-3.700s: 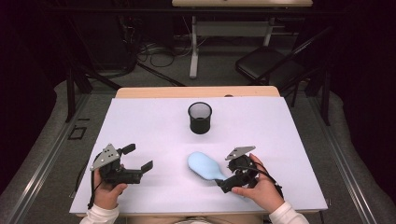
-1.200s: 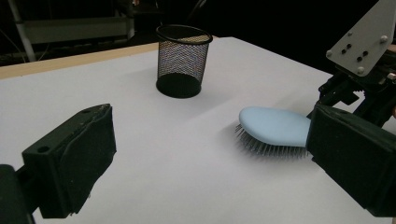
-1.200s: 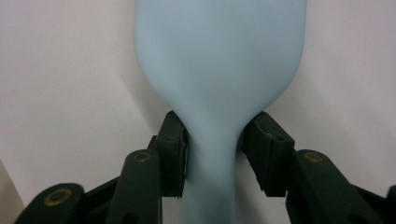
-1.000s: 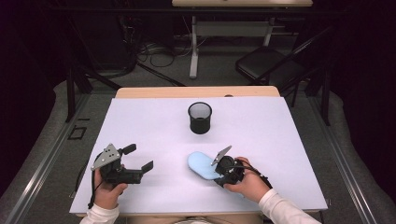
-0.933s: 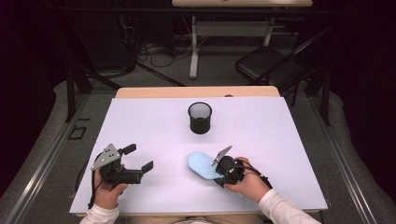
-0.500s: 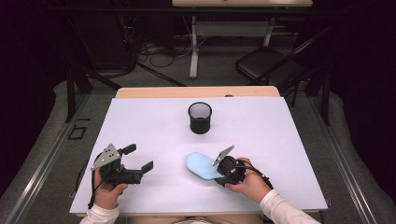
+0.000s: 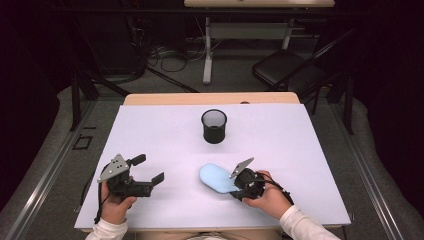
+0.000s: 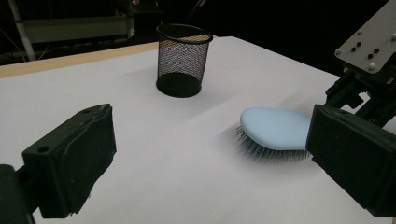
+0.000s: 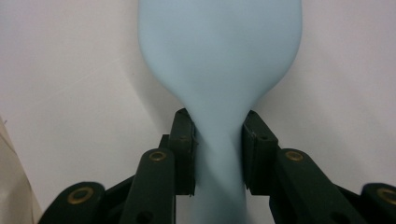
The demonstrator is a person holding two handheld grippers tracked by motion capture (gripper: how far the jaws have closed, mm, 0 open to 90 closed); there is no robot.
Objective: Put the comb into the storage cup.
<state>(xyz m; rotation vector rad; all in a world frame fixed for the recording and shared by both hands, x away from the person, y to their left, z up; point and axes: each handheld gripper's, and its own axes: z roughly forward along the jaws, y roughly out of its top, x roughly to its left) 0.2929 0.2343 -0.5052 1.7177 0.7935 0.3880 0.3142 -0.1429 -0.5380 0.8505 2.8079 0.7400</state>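
A light blue hairbrush (image 7: 216,177) lies bristles down on the white table (image 7: 280,140), at the front, right of centre. My right gripper (image 7: 235,186) is shut on its handle: in the right gripper view both pads (image 9: 185,144) press the narrow neck of the hairbrush (image 9: 219,51), after the jaws have just been closing on it. My left gripper (image 7: 149,168) rests at the front left, open, with nothing between its jaws. Its own view looks past the open left gripper (image 8: 205,168) at the hairbrush (image 8: 275,128) and the right gripper (image 8: 364,93) behind it.
A black mesh cup (image 7: 214,126) stands upright at the middle back of the table, seen from the left gripper as the mesh cup (image 8: 182,58) beyond the brush. A folding chair (image 7: 285,72) and desk legs stand on the floor past the far edge.
Since the earliest frame the right hand has rolled and come in over the brush handle, and its jaws have closed on it. The brush nudged slightly left. The left gripper has stayed put.
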